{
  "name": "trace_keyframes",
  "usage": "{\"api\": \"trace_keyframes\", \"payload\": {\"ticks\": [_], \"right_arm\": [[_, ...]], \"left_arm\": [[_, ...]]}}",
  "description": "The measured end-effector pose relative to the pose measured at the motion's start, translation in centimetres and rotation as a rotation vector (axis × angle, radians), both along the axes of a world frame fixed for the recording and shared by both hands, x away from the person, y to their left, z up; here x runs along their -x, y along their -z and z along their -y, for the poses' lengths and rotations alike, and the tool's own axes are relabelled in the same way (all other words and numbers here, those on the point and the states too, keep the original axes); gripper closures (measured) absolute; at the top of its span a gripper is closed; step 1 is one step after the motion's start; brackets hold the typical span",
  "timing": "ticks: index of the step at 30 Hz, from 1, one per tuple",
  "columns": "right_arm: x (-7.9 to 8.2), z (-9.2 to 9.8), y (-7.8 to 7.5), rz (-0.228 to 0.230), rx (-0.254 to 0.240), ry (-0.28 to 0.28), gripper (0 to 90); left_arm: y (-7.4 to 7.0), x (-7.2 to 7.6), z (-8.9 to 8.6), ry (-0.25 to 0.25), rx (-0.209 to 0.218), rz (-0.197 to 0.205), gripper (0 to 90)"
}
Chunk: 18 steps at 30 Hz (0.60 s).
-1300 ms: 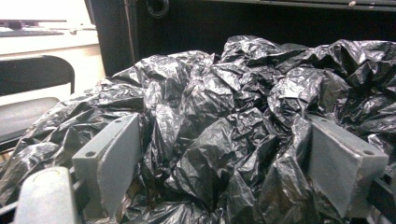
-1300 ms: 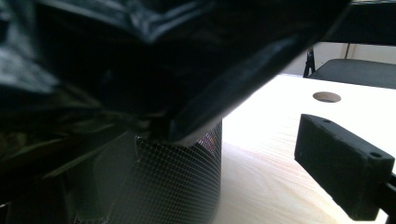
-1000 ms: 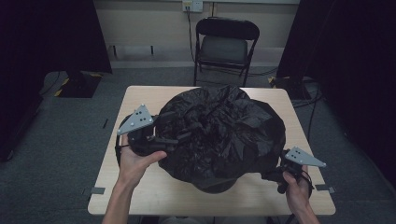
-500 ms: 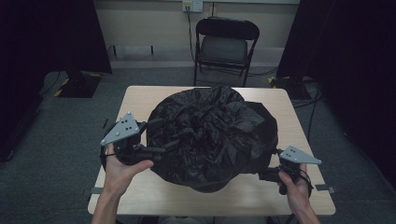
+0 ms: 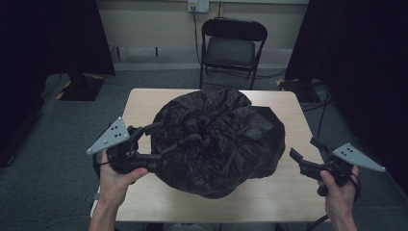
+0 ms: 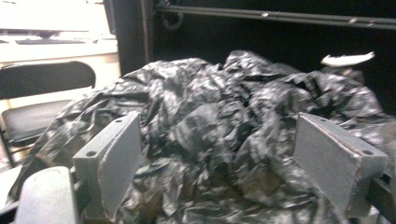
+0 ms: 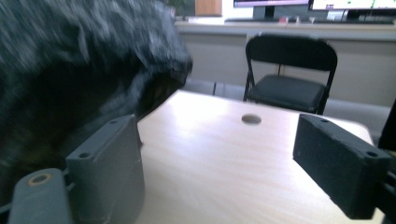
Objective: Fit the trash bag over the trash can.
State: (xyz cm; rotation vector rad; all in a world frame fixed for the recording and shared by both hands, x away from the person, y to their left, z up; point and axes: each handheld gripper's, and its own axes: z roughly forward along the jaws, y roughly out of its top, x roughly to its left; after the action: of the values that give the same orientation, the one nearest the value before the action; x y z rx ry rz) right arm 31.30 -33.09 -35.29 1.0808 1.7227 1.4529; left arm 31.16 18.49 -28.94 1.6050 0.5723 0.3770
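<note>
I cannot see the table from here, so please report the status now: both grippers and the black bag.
Left hand-held gripper open at black bag, nothing gripped. Right hand-held gripper open, apart from bag. Nothing in the way on table.

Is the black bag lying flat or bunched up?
Bunched up: the bag forms a crumpled, creased mound on the table.

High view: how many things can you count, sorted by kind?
Black plastic bag: 1
Table: 1
Folding chair: 1
Hand-held grippers: 2, the left gripper and the right gripper
Total: 5
</note>
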Motion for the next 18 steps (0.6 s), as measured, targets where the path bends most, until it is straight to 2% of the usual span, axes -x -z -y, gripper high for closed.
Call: {"api": "trace_keyframes", "payload": {"ticks": [1,2,3,5,7,9,12,14,15,17,18], "right_arm": [[0.2,0.2,-0.4,0.017,-0.015,-0.013,15.9],[0.4,0.3,-0.9,0.039,-0.049,-0.044,17.8],[0.6,0.2,-1.3,0.053,-0.077,-0.071,18.0],[0.8,-0.5,-2.2,0.083,-0.095,-0.129,18.1],[1.0,-1.8,-3.0,0.096,-0.088,-0.197,18.1],[1.1,-3.3,-3.8,0.112,-0.094,-0.269,17.4],[1.3,-5.3,-4.7,0.141,-0.104,-0.351,14.3],[1.2,-6.6,-4.9,0.132,-0.061,-0.351,13.6],[0.9,-7.0,-4.8,0.122,-0.06,-0.358,17.1],[0.4,-7.3,-4.5,0.108,-0.055,-0.369,37.7],[0.2,-7.1,-4.2,0.103,-0.068,-0.385,44.3]], "left_arm": [[0.2,-0.1,0.0,0.013,-0.002,0.002,18.8],[0.4,-0.2,0.1,0.027,-0.005,0.006,26.9],[0.5,-0.4,0.4,0.026,-0.003,0.005,31.0],[0.7,-0.6,1.0,0.029,-0.009,0.005,26.5],[0.7,-0.7,1.7,0.041,-0.008,0.007,25.8],[0.7,-0.7,2.3,0.029,-0.016,0.013,21.8],[0.6,-0.7,2.9,0.033,-0.016,0.017,20.2],[0.7,-0.7,3.3,0.017,-0.034,0.03,19.5],[0.7,-0.7,3.4,0.016,-0.038,0.034,19.0],[0.7,-0.6,3.6,0.018,-0.045,0.037,16.2],[0.7,-0.5,3.6,0.022,-0.049,0.039,15.7]]}}
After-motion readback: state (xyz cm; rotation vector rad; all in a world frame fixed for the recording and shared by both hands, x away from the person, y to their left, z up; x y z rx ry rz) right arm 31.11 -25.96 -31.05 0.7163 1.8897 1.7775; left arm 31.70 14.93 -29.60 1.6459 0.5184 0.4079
